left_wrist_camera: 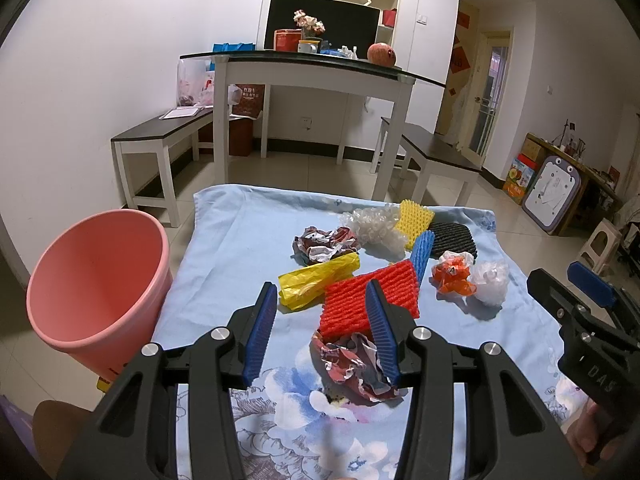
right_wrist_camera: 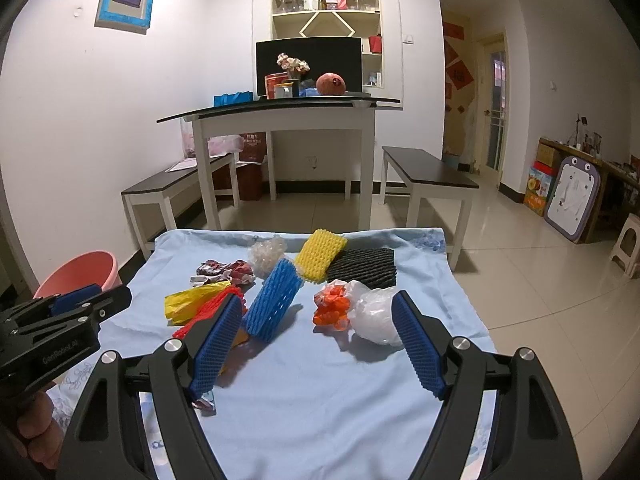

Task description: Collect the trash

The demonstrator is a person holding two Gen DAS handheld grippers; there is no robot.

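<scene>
- Sat at far left, off the cloth edge: pink bin [left_wrist_camera: 96, 280], mouth tilted toward the trash.
- Hovered over blue floral cloth [left_wrist_camera: 224, 240]: left gripper [left_wrist_camera: 324, 332], jaws parted, nothing pinched; crumpled printed wrapper [left_wrist_camera: 356, 364] just under and beside its right pad.
- Lay mid-cloth, touching or overlapping: yellow bag [left_wrist_camera: 316, 280], red foam net [left_wrist_camera: 368, 300], blue foam net [left_wrist_camera: 422, 254], clear wrap [left_wrist_camera: 376, 226], yellow foam net [left_wrist_camera: 416, 220], black foam net [left_wrist_camera: 454, 238].
- Lay further right: orange bag [left_wrist_camera: 452, 278] against white bag [left_wrist_camera: 490, 282].
- Hung at right: right gripper [right_wrist_camera: 316, 344], jaws wide, empty; white bag beside its right pad.
- Risk, judged: pad snagging cloth with the wrapper, dragging everything; light wrapper slipping from ribbed pads; neighbouring red net getting grabbed too.
- Left view only: bin interior, empty so far, and the near wrapper in full.
- Right view only: blue net propped tilted, not flat; only the bin's rim visible.
</scene>
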